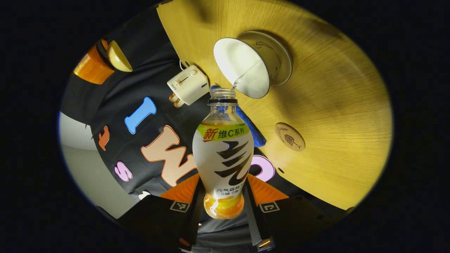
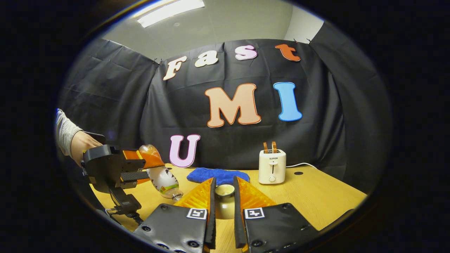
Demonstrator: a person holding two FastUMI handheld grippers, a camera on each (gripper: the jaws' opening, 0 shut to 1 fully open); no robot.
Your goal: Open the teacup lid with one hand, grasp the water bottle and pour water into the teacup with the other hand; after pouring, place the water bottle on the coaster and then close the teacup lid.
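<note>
Left gripper (image 1: 223, 205) clamped on tilted water bottle (image 1: 223, 154) — mouth over teacup (image 1: 242, 68), right gripper (image 2: 224, 207) gripping lid (image 2: 225, 191).

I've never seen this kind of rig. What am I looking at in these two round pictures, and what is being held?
A person holds a two-finger claw in each hand; a camera rides on each. In the left gripper view, the left claw grips a clear plastic water bottle, tipped so water runs into the white teacup on its saucer. A round wooden coaster lies on the wooden table. In the right gripper view, the right claw holds the cup's lid. Behind stand a white toaster and a blue cloth.
</note>
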